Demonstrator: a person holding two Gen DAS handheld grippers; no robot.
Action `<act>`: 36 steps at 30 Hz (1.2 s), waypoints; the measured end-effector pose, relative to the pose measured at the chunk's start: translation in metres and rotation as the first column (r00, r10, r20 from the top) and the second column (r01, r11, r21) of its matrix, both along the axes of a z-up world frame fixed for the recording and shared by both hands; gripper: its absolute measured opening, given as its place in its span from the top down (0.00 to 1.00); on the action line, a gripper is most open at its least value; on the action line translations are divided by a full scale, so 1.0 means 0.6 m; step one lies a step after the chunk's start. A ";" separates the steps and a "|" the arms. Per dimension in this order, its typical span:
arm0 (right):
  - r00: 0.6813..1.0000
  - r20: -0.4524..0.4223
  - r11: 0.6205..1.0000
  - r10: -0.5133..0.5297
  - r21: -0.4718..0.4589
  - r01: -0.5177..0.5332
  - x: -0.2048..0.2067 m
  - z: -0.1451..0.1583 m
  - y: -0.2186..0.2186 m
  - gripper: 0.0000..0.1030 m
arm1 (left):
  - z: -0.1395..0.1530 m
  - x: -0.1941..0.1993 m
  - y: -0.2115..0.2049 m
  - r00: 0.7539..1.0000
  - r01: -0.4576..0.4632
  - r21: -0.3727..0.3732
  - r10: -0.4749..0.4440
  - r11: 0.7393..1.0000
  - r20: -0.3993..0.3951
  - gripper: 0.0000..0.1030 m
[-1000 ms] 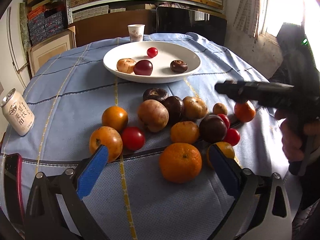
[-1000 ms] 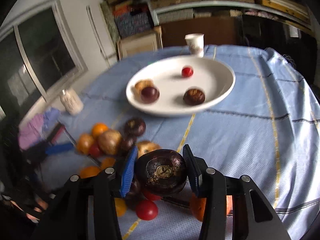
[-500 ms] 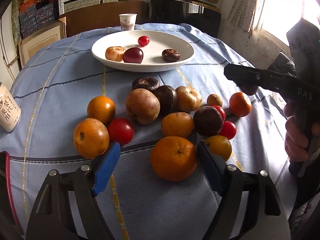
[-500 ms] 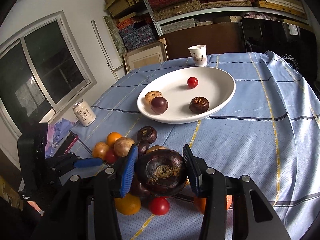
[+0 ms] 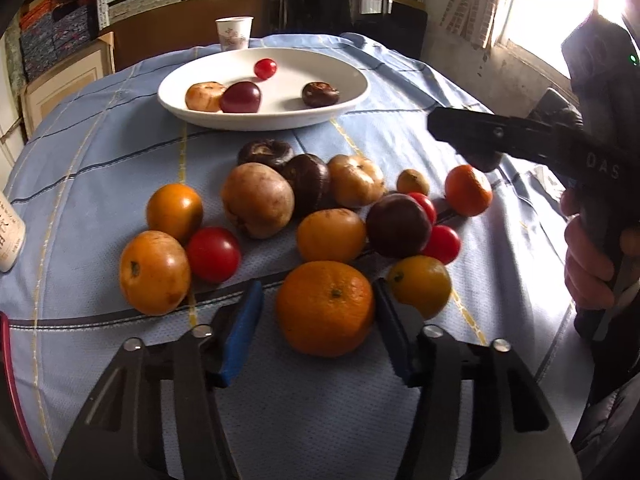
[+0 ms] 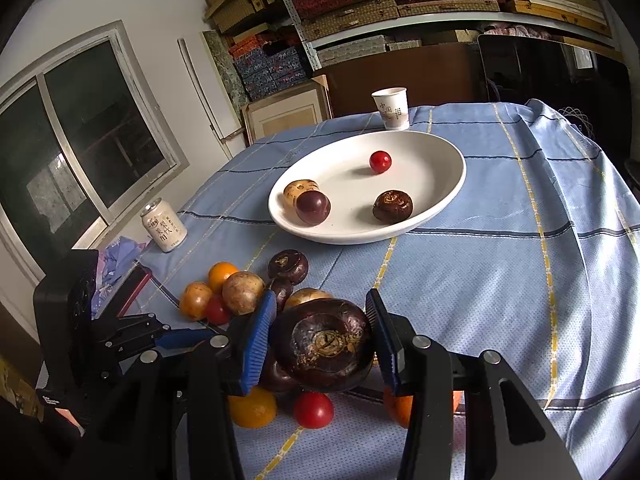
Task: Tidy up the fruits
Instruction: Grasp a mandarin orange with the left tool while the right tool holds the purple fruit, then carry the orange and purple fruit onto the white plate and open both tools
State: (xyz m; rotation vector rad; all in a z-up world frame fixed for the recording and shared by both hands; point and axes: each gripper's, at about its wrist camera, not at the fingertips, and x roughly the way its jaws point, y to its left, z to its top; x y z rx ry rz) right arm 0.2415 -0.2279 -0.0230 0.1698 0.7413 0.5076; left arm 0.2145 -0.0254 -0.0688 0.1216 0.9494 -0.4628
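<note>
A big orange lies on the blue cloth at the near edge of a heap of fruit. My left gripper straddles it and its jaws are closing. The right pad touches the peel; the left pad stands a little off it. My right gripper is shut on a dark brown wrinkled fruit held above the heap. That gripper also shows at the right of the left wrist view, in a person's hand. The white plate beyond holds several fruits.
A paper cup stands behind the plate. A drink can sits at the table's left edge near a window, with a red-edged flat object beside it. Shelves of boxes fill the back wall.
My left jaws have narrowed from wide apart to close around the big orange, and the view has tipped down toward it. My right gripper has kept the dark fruit and stayed in place.
</note>
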 end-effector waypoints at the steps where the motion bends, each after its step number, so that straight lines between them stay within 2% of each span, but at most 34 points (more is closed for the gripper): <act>1: 1.000 0.002 1.000 -0.001 -0.005 0.001 0.000 0.000 0.000 0.54 | 0.000 -0.001 -0.002 1.000 0.008 -0.003 -0.008 1.000 0.000 0.53; 9: 1.000 0.003 0.999 -0.015 -0.031 0.015 0.002 -0.004 0.004 0.54 | 0.002 -0.005 -0.004 1.000 0.009 0.006 -0.009 1.000 0.010 0.54; 14: 1.000 0.003 0.998 -0.031 -0.049 0.031 0.001 -0.007 0.005 0.54 | 0.008 -0.008 0.004 1.000 -0.009 -0.018 0.009 1.000 0.021 0.54; 18: 0.999 0.008 0.996 -0.045 -0.077 0.046 0.000 -0.006 0.009 0.54 | 0.022 -0.011 0.015 0.999 -0.021 -0.058 0.022 0.998 0.025 0.54; 23: 0.999 0.017 0.995 -0.049 -0.086 0.050 0.000 0.014 0.009 0.54 | 0.066 0.003 0.027 0.998 -0.030 -0.048 0.032 0.998 0.061 0.54; 31: 0.996 0.093 0.989 -0.012 -0.146 0.026 0.043 0.086 0.024 0.55 | 0.156 0.101 0.046 0.984 -0.114 -0.032 0.118 0.993 0.132 0.54; 33: 0.997 0.083 0.990 -0.008 -0.139 0.019 0.068 0.094 0.026 0.54 | 0.170 0.141 0.046 0.981 -0.142 -0.042 0.146 0.989 0.128 0.54; 36: 0.999 0.016 0.994 -0.029 -0.104 0.030 0.127 0.088 0.028 0.54 | 0.177 0.210 0.042 0.979 -0.175 -0.054 0.179 0.983 0.097 0.54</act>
